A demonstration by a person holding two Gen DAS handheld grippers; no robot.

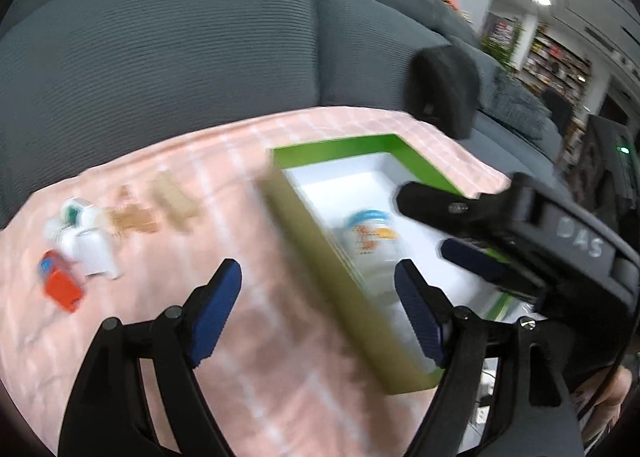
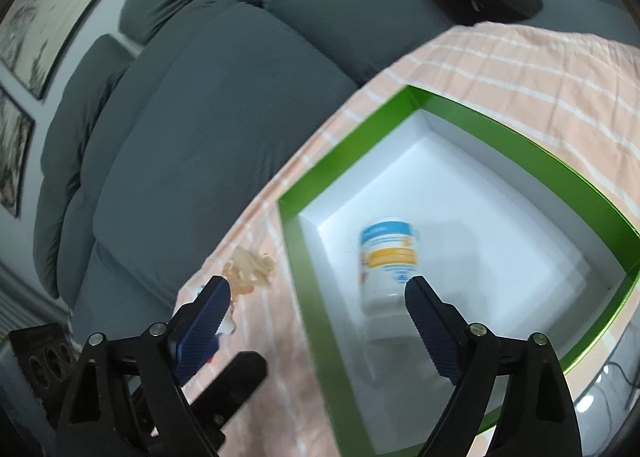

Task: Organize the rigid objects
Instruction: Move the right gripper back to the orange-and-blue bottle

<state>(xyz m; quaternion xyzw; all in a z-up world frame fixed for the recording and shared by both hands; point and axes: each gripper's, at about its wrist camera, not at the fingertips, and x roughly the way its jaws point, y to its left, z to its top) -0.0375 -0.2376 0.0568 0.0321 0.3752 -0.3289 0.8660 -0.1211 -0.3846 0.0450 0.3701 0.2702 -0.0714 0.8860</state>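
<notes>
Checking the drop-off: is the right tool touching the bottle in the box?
Apart. The right wrist view shows the right tool wide open, with the bottle lying free in the box.

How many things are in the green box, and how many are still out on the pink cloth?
In the green box: 1, the white bottle with a blue and orange label.
On the pink cloth:
Orange item: 1
White items: about 3, too blurred to be sure
Tan wooden pieces: about 2, blurred
Total: about 7
</notes>
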